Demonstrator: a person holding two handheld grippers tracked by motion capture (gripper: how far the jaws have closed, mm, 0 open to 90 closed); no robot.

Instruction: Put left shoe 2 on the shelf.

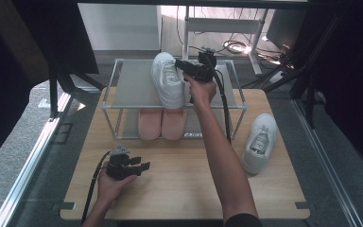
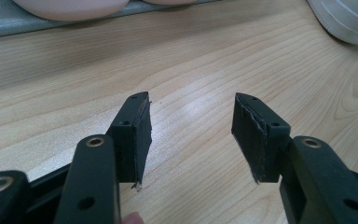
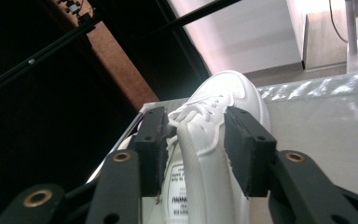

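A white sneaker (image 1: 166, 80) lies on the top shelf of a metal-framed rack (image 1: 132, 87). My right gripper (image 1: 178, 64) reaches in from the sneaker's right side. In the right gripper view its jaws straddle the tongue and collar of the sneaker (image 3: 214, 107), and the gripper (image 3: 193, 135) stands open, with no clear squeeze on the shoe. A second white sneaker (image 1: 260, 142) lies on the table right of the rack. My left gripper (image 1: 144, 162) rests low over the table's front left, open and empty (image 2: 191, 126).
A pair of pink slippers (image 1: 161, 124) sits on the rack's lower shelf, and their toes (image 2: 70, 7) show in the left gripper view. The wooden table (image 1: 179, 184) has bare room in front. Dark stands and cables surround the table.
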